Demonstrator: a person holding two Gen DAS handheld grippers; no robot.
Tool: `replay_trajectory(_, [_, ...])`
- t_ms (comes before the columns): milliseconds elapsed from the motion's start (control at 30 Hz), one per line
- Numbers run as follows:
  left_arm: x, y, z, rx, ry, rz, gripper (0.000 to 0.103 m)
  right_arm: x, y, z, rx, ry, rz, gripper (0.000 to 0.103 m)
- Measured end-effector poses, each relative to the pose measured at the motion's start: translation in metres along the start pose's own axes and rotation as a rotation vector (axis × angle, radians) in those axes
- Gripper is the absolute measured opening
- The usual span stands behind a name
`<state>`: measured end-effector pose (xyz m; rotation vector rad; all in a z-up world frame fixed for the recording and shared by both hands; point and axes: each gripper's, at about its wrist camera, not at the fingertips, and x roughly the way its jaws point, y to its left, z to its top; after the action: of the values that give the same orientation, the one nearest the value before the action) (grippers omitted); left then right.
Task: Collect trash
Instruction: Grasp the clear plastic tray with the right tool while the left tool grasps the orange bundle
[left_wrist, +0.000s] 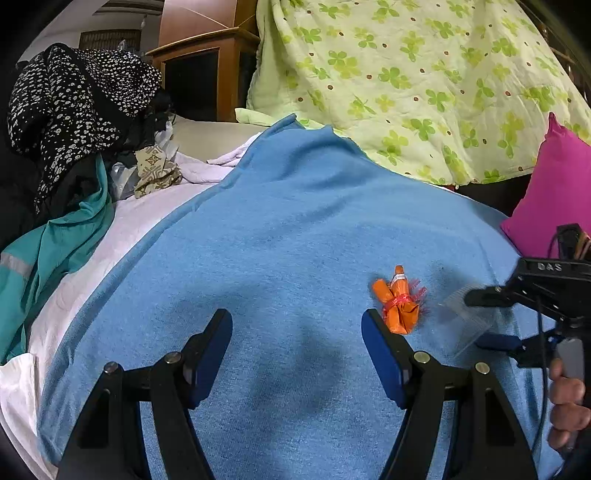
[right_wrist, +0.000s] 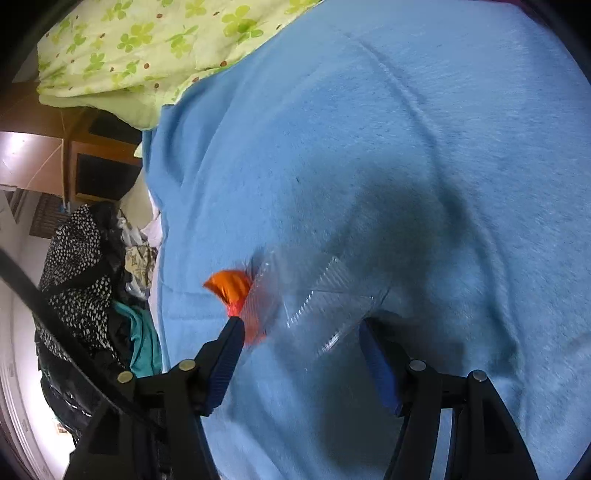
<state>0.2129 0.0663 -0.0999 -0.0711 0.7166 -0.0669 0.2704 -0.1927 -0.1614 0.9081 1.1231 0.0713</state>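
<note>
An orange crumpled wrapper (left_wrist: 398, 303) tied with red string lies on the blue blanket (left_wrist: 288, 229), just beyond my left gripper's right fingertip. A clear plastic tray (left_wrist: 466, 316) lies to its right. My left gripper (left_wrist: 297, 325) is open and empty above the blanket. My right gripper (left_wrist: 484, 319) comes in from the right, open around the tray. In the right wrist view the clear tray (right_wrist: 317, 299) lies between the open fingers of my right gripper (right_wrist: 301, 328), and the orange wrapper (right_wrist: 232, 288) sits by the left fingertip.
A green clover quilt (left_wrist: 406, 74) hangs behind the blanket. A pink pillow (left_wrist: 554, 199) is at the right. A pile of clothes (left_wrist: 74, 122) with a teal jacket (left_wrist: 55, 251) lies at the left on a white sheet (left_wrist: 122, 229). A wooden cabinet (left_wrist: 207, 70) stands behind.
</note>
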Motion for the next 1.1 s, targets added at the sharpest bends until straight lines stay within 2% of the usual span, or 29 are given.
replay_trajectory(133, [0.002, -0.002, 0.0, 0.008, 0.001, -0.003, 0.073, 0.002, 0.009, 0.008, -0.006, -0.032, 0.014, 0.069])
replay_trajectory(400, [0.011, -0.003, 0.002, -0.011, 0.019, -0.002, 0.073, 0.015, 0.023, 0.018, 0.0, -0.061, -0.065, 0.069])
replay_trajectory(533, [0.014, -0.007, 0.001, 0.005, 0.02, 0.006, 0.073, 0.016, 0.031, 0.017, -0.054, -0.076, -0.109, 0.068])
replay_trajectory(667, [0.015, -0.008, 0.001, 0.008, 0.016, 0.0, 0.073, 0.011, 0.035, 0.016, -0.114, -0.098, -0.12, 0.063])
replay_trajectory(967, [0.029, -0.015, 0.005, -0.026, 0.032, -0.093, 0.073, -0.041, 0.003, 0.01, -0.159, -0.161, -0.106, 0.061])
replay_trajectory(1100, [0.042, -0.041, 0.009, 0.006, 0.043, -0.152, 0.073, -0.07, -0.019, 0.003, -0.165, -0.17, -0.09, 0.061])
